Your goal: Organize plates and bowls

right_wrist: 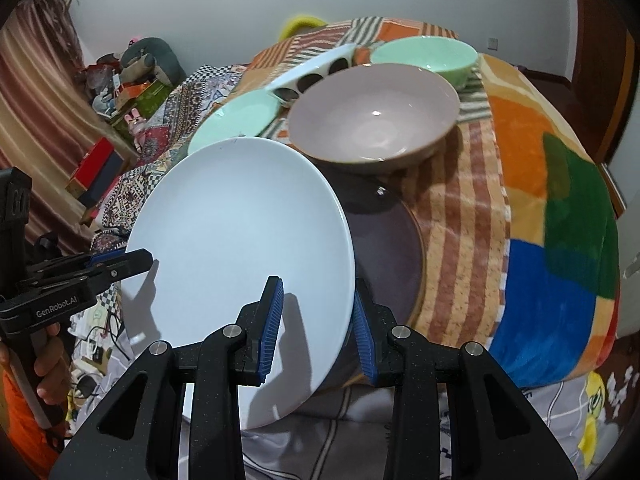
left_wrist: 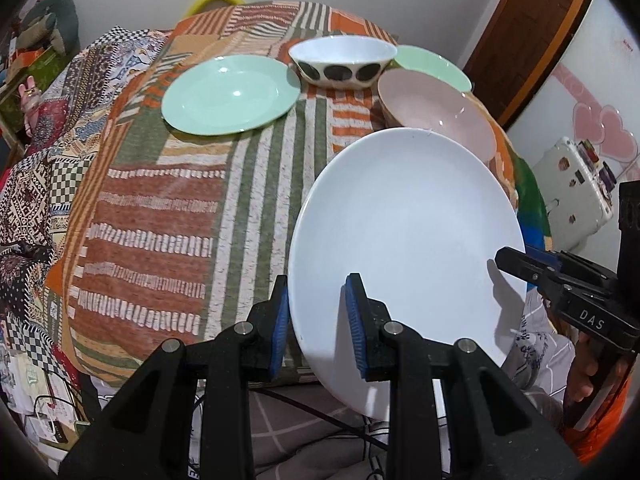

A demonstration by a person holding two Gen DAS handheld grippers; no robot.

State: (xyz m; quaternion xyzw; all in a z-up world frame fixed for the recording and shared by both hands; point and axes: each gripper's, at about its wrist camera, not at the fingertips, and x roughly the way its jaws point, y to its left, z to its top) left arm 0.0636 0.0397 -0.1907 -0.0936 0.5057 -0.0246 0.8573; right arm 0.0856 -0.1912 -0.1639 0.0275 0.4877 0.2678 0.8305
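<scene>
A white plate is held tilted above the near table edge by both grippers. My left gripper has its blue pads either side of the plate's left rim. My right gripper has its pads either side of the right rim; it also shows at the right of the left wrist view. Under the plate lies a dark purple plate. Behind stand a pink bowl, a mint plate, a black-dotted white bowl and a mint bowl.
The table is covered with patterned striped cloths. Clutter and boxes stand at the left, a brown door and a white case at the right. Cables lie on the floor below.
</scene>
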